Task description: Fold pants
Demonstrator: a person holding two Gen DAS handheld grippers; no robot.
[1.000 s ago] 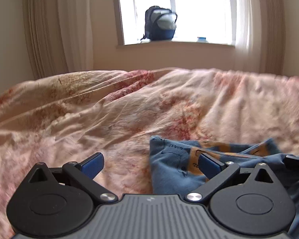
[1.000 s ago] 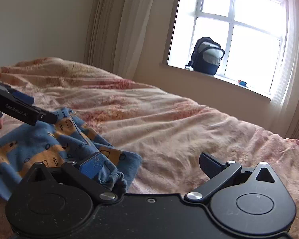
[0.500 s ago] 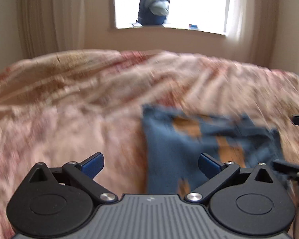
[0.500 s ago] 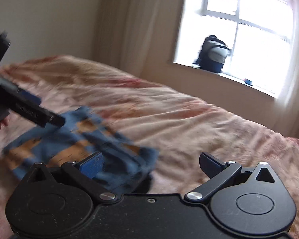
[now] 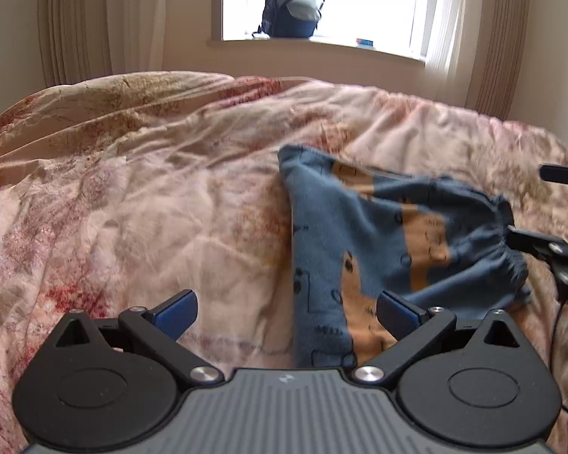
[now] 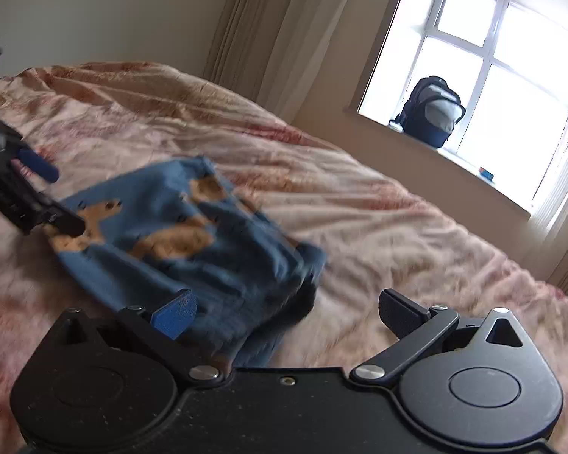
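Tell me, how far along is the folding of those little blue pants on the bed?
Already done: the pants lie on the bedspread bunched into a compact, doubled-over bundle, though whether that is a proper fold is unclear. In hand: nothing; the left gripper and right gripper are both open, with the pants just ahead of them. Left: the gathered waistband looks rumpled, so smoothing and probably another fold remain.
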